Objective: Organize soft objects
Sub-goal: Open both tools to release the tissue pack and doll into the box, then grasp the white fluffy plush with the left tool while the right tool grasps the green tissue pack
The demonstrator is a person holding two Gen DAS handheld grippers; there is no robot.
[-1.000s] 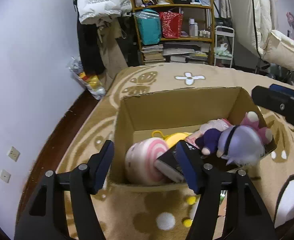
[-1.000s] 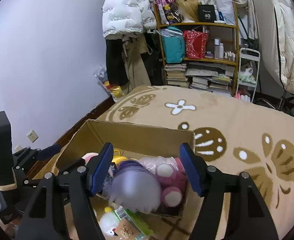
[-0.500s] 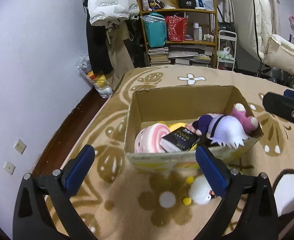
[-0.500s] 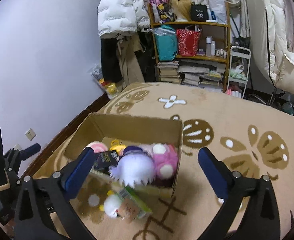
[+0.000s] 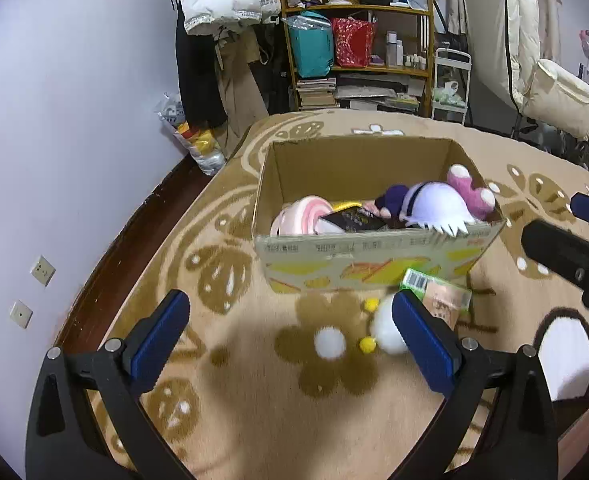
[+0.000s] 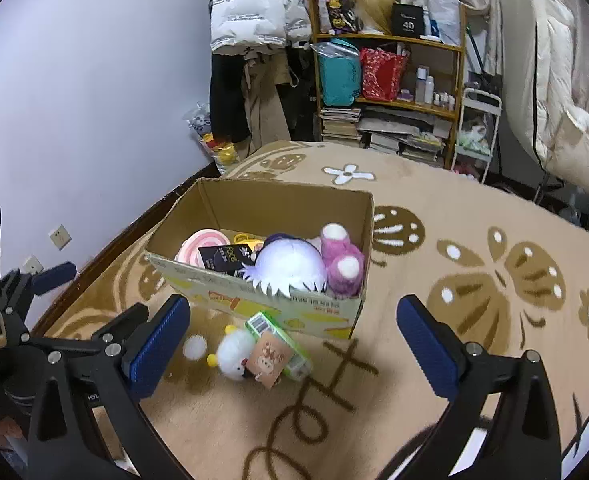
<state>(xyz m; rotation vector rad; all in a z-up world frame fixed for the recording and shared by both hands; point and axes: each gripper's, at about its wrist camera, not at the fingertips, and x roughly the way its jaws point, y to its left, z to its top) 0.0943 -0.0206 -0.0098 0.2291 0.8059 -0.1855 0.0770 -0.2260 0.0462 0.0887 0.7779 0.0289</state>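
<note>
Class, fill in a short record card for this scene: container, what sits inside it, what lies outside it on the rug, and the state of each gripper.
Container: cardboard box, open top, on the patterned rug
Inside: pink swirl plush, black packet, white-haired doll, pink plush
Outside, in front of box: white fluffy toy, green carton
Left gripper: open, holding nothing, jaws just opened
Right gripper: open, holding nothing, jaws just opened
</note>
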